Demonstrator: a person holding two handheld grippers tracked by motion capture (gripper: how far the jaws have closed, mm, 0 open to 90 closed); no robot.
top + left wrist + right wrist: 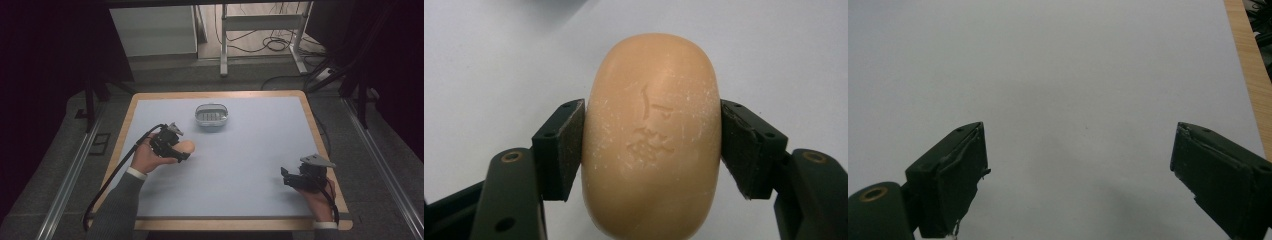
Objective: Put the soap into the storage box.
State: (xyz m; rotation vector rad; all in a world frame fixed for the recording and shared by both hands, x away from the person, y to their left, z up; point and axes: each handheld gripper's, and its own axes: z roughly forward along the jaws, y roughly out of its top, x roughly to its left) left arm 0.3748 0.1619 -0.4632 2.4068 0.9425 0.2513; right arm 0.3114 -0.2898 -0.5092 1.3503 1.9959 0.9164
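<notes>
Pale table (260, 165), soap (651, 135) clamped mid-left, dish (211, 116) near far edge

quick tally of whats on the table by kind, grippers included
soap bar: 1, tan, clamped in the left gripper
soap dish: 1, clear, at the far middle of the table
grippers: 2, the right gripper open with nothing between its jaws
total: 4
</notes>
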